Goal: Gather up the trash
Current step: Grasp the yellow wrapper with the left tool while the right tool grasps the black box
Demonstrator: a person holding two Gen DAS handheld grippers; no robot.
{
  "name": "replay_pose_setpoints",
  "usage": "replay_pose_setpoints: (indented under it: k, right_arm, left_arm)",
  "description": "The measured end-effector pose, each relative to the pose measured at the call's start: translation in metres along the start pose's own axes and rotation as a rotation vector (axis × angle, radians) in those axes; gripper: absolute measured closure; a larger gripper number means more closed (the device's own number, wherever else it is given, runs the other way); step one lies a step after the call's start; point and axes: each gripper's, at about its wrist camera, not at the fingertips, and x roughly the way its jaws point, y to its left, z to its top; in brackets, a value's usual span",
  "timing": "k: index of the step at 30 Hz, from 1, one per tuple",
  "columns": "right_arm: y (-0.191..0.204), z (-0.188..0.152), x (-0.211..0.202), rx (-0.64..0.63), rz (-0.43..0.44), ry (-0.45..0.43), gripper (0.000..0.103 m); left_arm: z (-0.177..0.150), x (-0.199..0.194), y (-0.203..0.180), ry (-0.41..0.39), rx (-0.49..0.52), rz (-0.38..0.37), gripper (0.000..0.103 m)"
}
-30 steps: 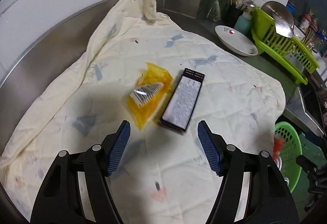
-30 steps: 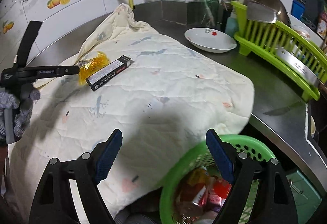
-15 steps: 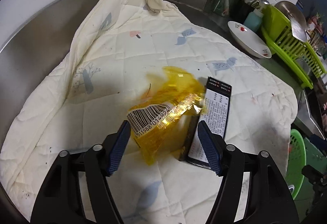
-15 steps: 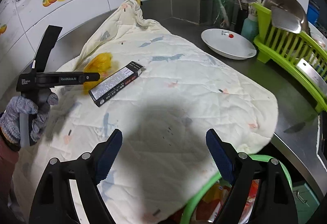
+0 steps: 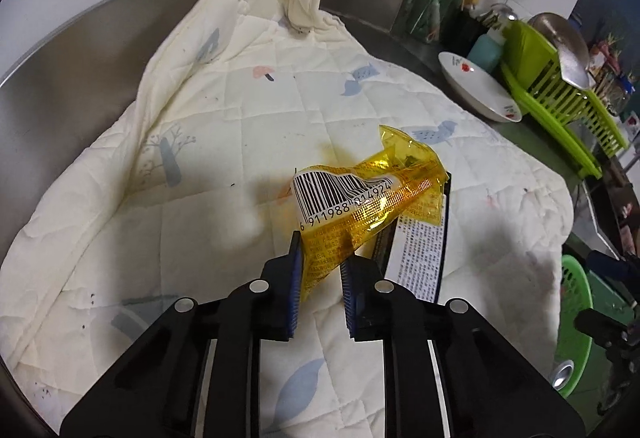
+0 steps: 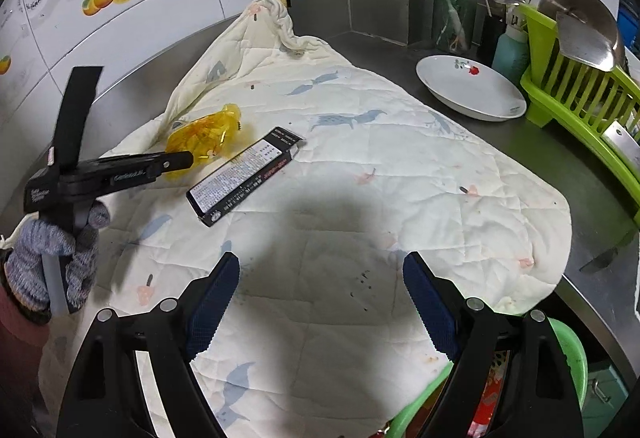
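Note:
A crumpled yellow wrapper (image 5: 360, 194) with a barcode lies on a cream quilted cloth (image 5: 224, 110), its lower end between the blue pads of my left gripper (image 5: 320, 254). The jaws are closing and pinch that end. A long black box (image 5: 424, 254) lies right beside the wrapper, partly under it. In the right wrist view the wrapper (image 6: 204, 134) and the box (image 6: 244, 174) sit at the left of the cloth, with the left gripper (image 6: 188, 158) on the wrapper. My right gripper (image 6: 320, 278) hangs open over bare cloth, holding nothing. A green trash basket (image 6: 568, 354) shows below the cloth's near edge.
A white plate (image 6: 468, 86) and a green dish rack (image 6: 580, 94) stand on the steel counter to the right. A jar with a pink brush (image 6: 452, 14) and knives occupy the back corner. A gloved hand (image 6: 52, 258) holds the left gripper.
The left gripper's jaws have narrowed from wide apart onto the wrapper's lower end, and the wrapper has crumpled upward. The right gripper has moved forward over the cloth, away from the basket.

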Motion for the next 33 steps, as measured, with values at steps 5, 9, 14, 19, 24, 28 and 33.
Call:
replay_pose_setpoints:
  k: [5,9,14,19,24,28,33]
  right_arm:
    - [0.014,0.017,0.018,0.048,0.057,0.024,0.022]
    - [0.028,0.03,0.039,0.103,0.09,0.051,0.023]
    - [0.047,0.044,0.065,0.178,0.102,0.088,0.028]
    - [0.063,0.056,0.09,0.248,0.101,0.125,0.031]
    - [0.066,0.059,0.108,0.304,0.086,0.15,0.035]
    - [0.064,0.058,0.124,0.333,0.053,0.18,0.039]
    - [0.06,0.051,0.134,0.332,0.029,0.201,0.049]
  left_arm:
    - [-0.011,-0.025,0.01,-0.042,-0.03,0.034,0.087]
    - [-0.021,-0.049,0.031,-0.077,-0.076,0.076,0.087]
    - [-0.035,-0.075,0.056,-0.107,-0.116,0.126,0.087]
    - [-0.048,-0.091,0.076,-0.117,-0.151,0.138,0.087]
    - [-0.057,-0.097,0.09,-0.123,-0.178,0.131,0.087]
    - [-0.059,-0.097,0.093,-0.124,-0.182,0.129,0.087]
    - [-0.061,-0.093,0.094,-0.117,-0.185,0.118,0.087]
